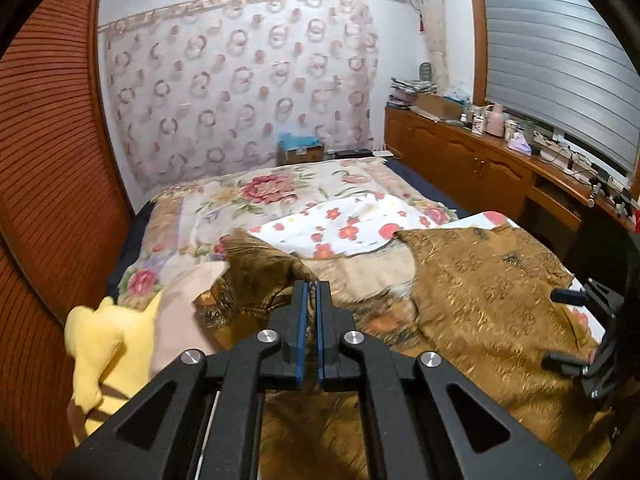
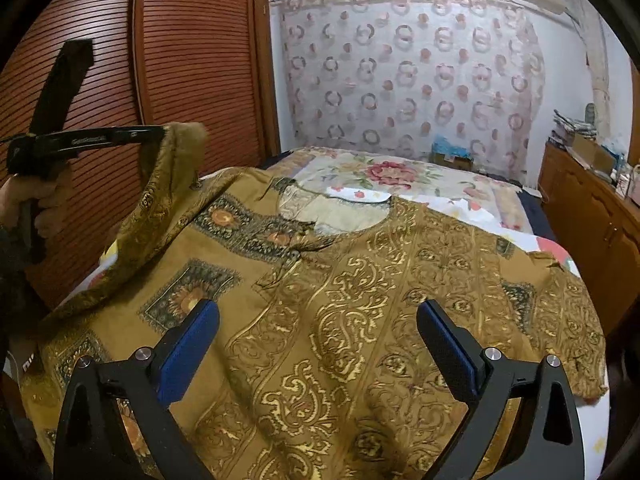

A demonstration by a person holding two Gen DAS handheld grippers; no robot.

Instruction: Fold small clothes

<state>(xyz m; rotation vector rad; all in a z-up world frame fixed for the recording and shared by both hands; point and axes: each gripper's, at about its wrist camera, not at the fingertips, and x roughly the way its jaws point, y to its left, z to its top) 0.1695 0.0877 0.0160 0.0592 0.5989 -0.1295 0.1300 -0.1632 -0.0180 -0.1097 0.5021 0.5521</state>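
The gold patterned shirt [image 2: 360, 300] lies spread on the bed [image 2: 400, 172], neckline at the far end, its near hem cut off. The left gripper [image 1: 311, 286] is clamped on the lifted left sleeve; the right gripper [image 2: 318, 316] hovers above, fingers [image 2: 188, 340] apart.

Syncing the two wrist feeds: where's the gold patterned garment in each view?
Left wrist: gold patterned garment fills the lower right and centre, one edge pinched in the left gripper, whose fingers are closed.
Right wrist: it covers the lower centre under the open right gripper, with its left edge lifted at upper left.
Shared landmark: the ring-patterned curtain behind the bed.
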